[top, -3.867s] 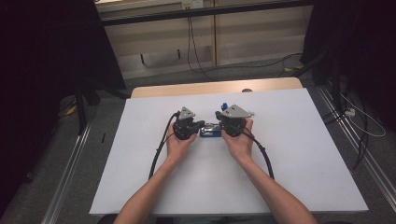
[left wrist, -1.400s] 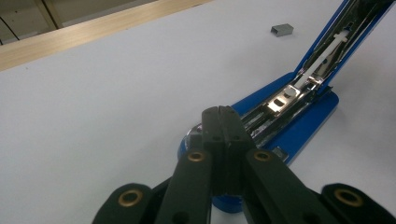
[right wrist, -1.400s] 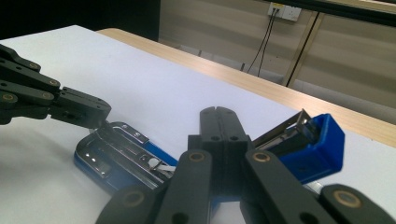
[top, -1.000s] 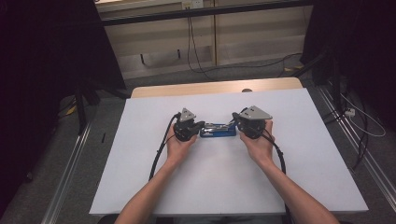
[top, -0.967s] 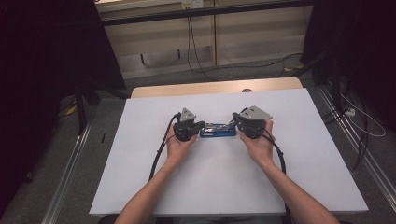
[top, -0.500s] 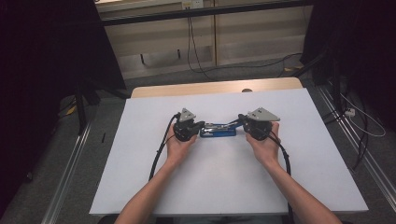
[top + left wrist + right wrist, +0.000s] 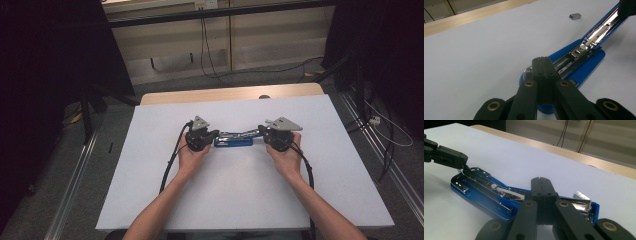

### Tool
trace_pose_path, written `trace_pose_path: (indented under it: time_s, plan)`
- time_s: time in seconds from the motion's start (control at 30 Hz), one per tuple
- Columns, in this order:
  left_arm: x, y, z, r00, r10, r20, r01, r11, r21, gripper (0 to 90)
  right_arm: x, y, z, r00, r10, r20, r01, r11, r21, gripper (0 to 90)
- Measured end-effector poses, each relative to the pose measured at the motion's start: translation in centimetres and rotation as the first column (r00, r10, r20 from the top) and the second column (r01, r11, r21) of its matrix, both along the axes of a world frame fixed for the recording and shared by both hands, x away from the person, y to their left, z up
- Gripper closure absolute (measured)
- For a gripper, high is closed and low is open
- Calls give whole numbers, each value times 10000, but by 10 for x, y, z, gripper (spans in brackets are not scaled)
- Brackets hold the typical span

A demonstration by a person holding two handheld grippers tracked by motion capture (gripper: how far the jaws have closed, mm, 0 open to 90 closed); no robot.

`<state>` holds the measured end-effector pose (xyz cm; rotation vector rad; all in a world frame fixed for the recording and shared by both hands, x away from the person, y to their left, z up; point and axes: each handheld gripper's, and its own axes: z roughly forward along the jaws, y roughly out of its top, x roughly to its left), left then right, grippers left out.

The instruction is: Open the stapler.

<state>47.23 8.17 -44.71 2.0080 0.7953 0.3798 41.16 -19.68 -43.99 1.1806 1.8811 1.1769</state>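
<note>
The blue stapler (image 7: pixel 233 139) lies near the middle of the white surface (image 7: pixel 240 200), swung fully open with its magazine bared. The left hand-held gripper (image 7: pixel 543 62) and right hand-held gripper (image 7: pixel 541 182), both clenched, pin its opposite ends. By my judgement, loading the staple strip (image 7: pixel 575 16) beside it remains.

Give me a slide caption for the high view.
Two hand-held tools swing a blue stapler open on a white table.
</note>
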Motion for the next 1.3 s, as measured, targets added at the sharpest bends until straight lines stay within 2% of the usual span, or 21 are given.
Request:
trace_pose_path:
  time_s: [0.37,0.6,0.73,0.9,1.0,1.13,1.3]
  plan:
    - [0,0,0,10000,11,2,-11,10000,4,900,2,-10,-11,9987,-313,-405,315,9995,43,900]
    - [3,3,-1,9997,-38,-257,29,9994,-347,900,2,-12,-11,9986,-404,-355,407,9991,75,900]
    - [3,2,-1,9999,-70,-143,66,9997,-250,900,3,-14,-11,9987,-381,-351,390,9989,255,900]
    - [2,3,0,9998,-119,-141,112,9990,-422,900,4,-16,-11,9991,-287,-311,299,9988,385,900]
    - [2,3,1,9998,-190,1,189,9991,-390,900,4,-16,-12,9991,-197,-373,216,9984,518,900]
    - [2,3,3,9996,-263,77,267,9981,-564,900,4,-17,-10,9998,-92,-200,104,9980,618,900]
    - [2,5,3,9993,-342,159,352,9969,-700,899,4,-18,-9,9999,-16,-165,28,9976,687,868]
